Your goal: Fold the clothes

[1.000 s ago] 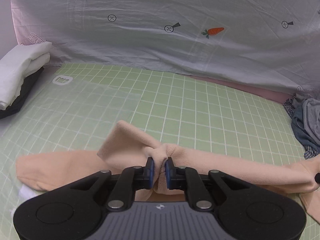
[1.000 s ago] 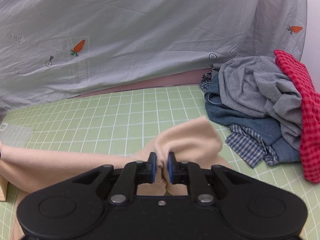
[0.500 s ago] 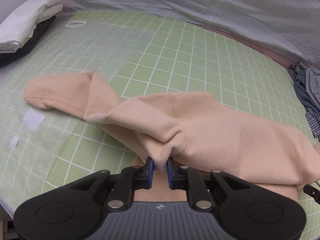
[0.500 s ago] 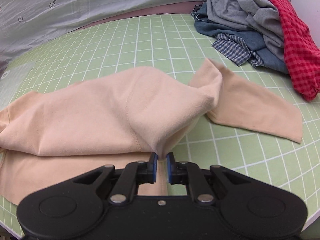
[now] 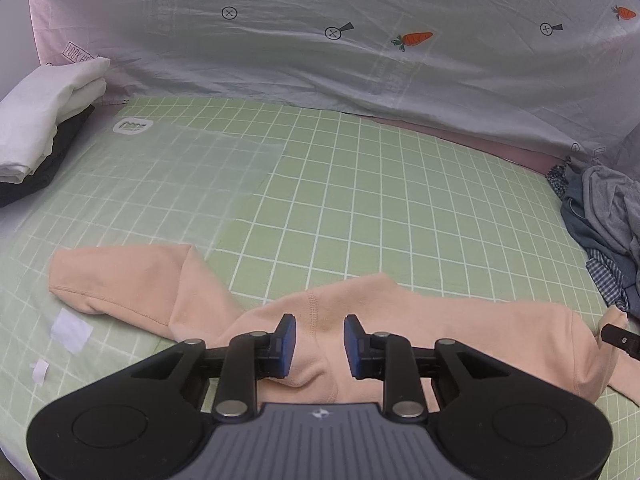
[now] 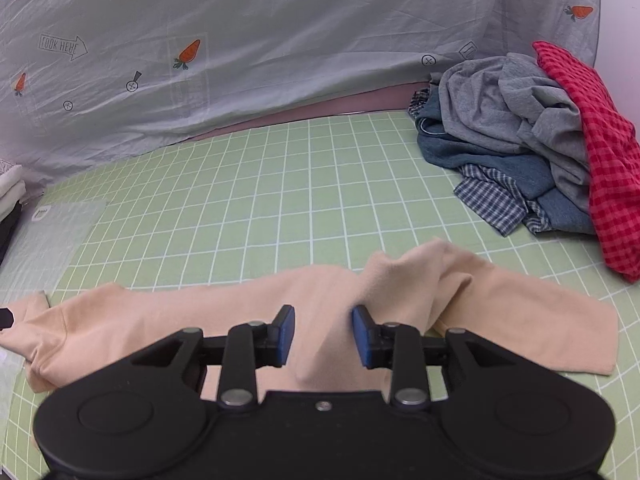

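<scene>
A peach long-sleeved top lies folded in a long band across the near part of the green grid mat. Its left sleeve spreads out to the left. My left gripper is open, its blue pads on either side of a fabric ridge, holding nothing. In the right wrist view the same top lies under my right gripper, which is also open and empty. The right sleeve lies flat to the right.
A pile of unfolded clothes with a red checked piece sits at the right. A folded white and dark stack sits far left. A carrot-print sheet hangs behind. White paper scraps lie near left.
Both grippers were shut on the peach top and carried it toward the near edge; now both have opened and the top lies released on the mat.
</scene>
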